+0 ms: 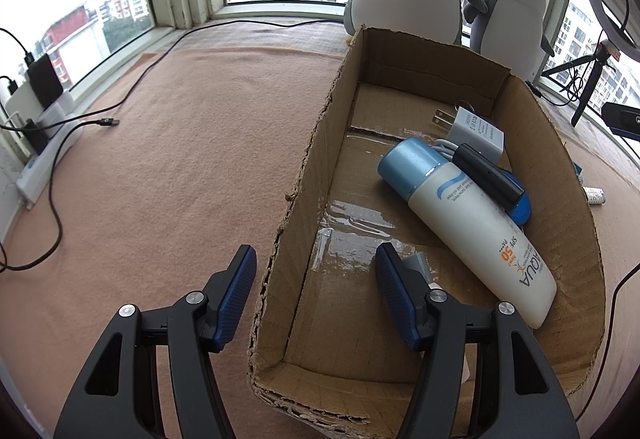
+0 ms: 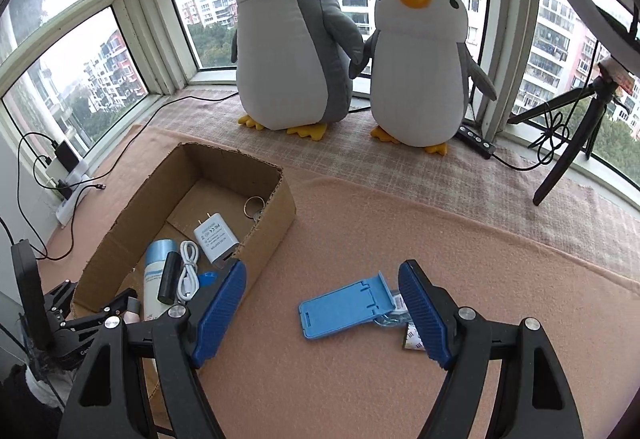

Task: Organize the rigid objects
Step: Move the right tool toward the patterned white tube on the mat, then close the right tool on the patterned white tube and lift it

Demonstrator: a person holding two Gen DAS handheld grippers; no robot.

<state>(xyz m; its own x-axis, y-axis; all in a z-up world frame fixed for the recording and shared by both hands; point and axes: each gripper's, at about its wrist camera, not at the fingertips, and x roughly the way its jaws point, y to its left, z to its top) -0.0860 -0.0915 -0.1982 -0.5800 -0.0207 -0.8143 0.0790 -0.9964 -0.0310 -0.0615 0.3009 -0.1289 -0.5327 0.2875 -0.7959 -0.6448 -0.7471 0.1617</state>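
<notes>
An open cardboard box [image 1: 560,199] lies on the pink blanket. Inside it are a white sunscreen bottle [image 1: 472,219] with a blue cap, a white plug charger [image 1: 476,131], a black cylinder [image 1: 488,175], a white cable [image 2: 188,271] and a key ring [image 2: 254,205]. My left gripper [image 1: 316,279] is open and straddles the box's left wall, one finger outside and one inside, holding nothing. A blue phone stand [image 2: 344,307] lies flat on the blanket right of the box [image 2: 276,223]. Over it my right gripper [image 2: 322,275] is open, a finger on either side. Small packets [image 2: 412,343] lie partly hidden by its right finger.
Two plush penguins [image 2: 288,51] stand on the window sill behind the box. A power strip [image 1: 44,155] with plugs and cables lies at the left wall. A tripod [image 2: 568,135] stands at the back right. A small tube [image 1: 594,195] lies right of the box.
</notes>
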